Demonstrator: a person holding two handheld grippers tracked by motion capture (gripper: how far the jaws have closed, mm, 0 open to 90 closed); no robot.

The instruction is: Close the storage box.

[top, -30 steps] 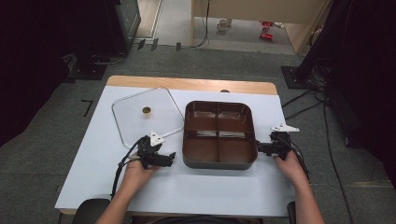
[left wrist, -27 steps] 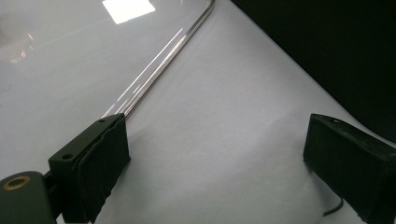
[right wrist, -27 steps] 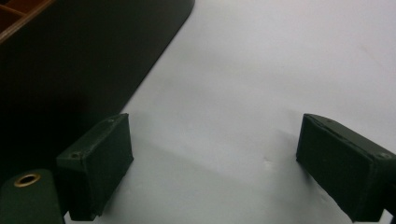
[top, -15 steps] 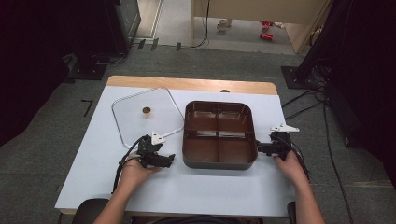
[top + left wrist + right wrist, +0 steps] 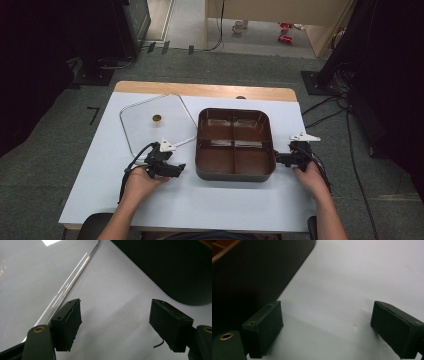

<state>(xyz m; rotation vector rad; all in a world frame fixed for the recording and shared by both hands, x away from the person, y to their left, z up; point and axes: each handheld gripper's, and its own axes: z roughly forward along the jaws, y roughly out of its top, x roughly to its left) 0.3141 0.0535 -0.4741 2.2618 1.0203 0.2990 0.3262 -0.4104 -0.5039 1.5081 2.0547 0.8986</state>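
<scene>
A white worktop (image 5: 210, 200) with a bare wooden strip along its far edge stands on grey carpet, dark equipment and trailing cables around it and a lit doorway beyond. Toward the far left corner lies a clear square lid (image 5: 156, 122) with a small brass knob (image 5: 157, 118) at its middle. Nearer the front edge, the left gripper (image 5: 176, 169) rests low on the worktop in the person's left hand (image 5: 141, 181), pointing right at the tray; its jaws have just been closing, yet stand apart with only bare worktop between them, the lid's rim (image 5: 65, 287) running just beside one jaw in the left gripper view. The dark brown four-compartment tray (image 5: 235, 144) sits at the middle of the worktop, seemingly empty, though its shine hampers judgement. At its right side the right gripper (image 5: 278, 159), held in the right hand (image 5: 311, 176), points left with jaws open, the tray's wall (image 5: 262, 272) near one jaw.
</scene>
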